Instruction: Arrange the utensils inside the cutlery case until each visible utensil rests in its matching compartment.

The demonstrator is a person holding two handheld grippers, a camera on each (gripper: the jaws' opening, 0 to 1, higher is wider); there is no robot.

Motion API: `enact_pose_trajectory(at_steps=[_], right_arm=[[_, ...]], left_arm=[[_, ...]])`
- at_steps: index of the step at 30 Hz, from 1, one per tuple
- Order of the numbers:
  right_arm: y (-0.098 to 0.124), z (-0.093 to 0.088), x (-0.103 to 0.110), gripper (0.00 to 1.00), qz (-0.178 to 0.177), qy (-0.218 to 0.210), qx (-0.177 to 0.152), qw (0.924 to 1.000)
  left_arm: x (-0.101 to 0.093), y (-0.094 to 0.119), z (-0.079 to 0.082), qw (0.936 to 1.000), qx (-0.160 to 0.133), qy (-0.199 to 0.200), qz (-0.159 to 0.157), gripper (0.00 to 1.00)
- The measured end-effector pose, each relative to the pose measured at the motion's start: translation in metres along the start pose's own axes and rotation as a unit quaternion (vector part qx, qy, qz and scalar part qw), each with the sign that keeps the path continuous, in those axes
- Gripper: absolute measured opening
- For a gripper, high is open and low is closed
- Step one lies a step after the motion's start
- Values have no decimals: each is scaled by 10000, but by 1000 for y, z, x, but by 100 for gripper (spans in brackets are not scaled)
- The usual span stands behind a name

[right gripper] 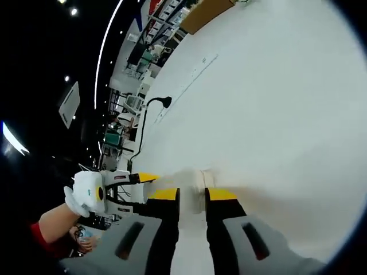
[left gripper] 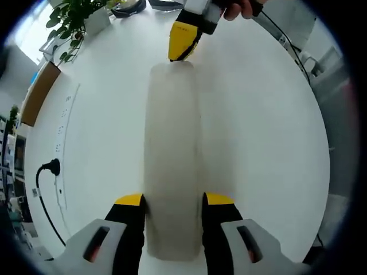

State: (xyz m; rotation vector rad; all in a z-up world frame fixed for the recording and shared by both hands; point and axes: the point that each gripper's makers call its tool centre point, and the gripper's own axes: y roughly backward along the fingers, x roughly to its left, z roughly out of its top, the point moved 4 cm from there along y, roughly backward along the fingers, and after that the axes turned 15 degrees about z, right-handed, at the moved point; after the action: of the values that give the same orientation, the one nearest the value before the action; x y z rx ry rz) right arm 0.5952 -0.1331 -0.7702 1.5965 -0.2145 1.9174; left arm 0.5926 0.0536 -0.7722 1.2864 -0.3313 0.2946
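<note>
In the left gripper view, a leafy green potted plant (left gripper: 69, 23) is noted at the upper left of the white table (left gripper: 258, 132), with a brown cardboard-coloured panel (left gripper: 39, 91) at the table's edge below it. A black power cord with a round plug (left gripper: 50, 167) is seen lying on the tabletop at the left, beside a recessed strip of sockets (left gripper: 63, 143). No object is observed in the way of either tool.

The long translucent frosted plastic cutlery case (left gripper: 172, 154) is found lying flat at the middle of the table, running straight away from the camera. Its contents cannot be made out through the frosted wall. The left gripper (left gripper: 174, 201) is seen with its black, yellow-tipped jaws set against the two long sides of the case at the near end, pinching it. At the far end, the right gripper (left gripper: 182, 48) is seen coming down from the top, held by a hand (left gripper: 241, 8), its yellow tips closed on the end of the case.

In the right gripper view, a red sleeve (right gripper: 49, 229) and the left gripper (right gripper: 143, 180) are seen at the lower left, with shelving in the dim background. The right gripper (right gripper: 192, 195) is recorded with its jaws pressed against the narrow end of the cutlery case (right gripper: 195, 180), which stands between them.
</note>
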Motion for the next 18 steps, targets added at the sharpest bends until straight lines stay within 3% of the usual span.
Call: enact_pose_trajectory(at_steps=[6,9,12,15,17,18], right_arm=[[-10,6,-11,14,-158,159,51,9997],[-9,-3,-18,12,-360,282,281,9986],[-11,-6,-18,16,-202,-49,104,9997],[-10,-10,-15,17,-111,-720,-148,9972],[-9,-8,-24,17,-85,-684,-165,9975],[-7,-14,-17,17,-81,-560,-172,9982]], left_arm=[[2,-4,-1,10000,-11,19,7,39],[2,-5,-1,10000,7,14,7,39],[2,-5,-1,10000,24,13,22,39],[3,-5,-1,10000,19,12,17,39],[3,-7,-1,10000,5,4,7,39],[3,-8,-1,10000,12,-6,5,39]])
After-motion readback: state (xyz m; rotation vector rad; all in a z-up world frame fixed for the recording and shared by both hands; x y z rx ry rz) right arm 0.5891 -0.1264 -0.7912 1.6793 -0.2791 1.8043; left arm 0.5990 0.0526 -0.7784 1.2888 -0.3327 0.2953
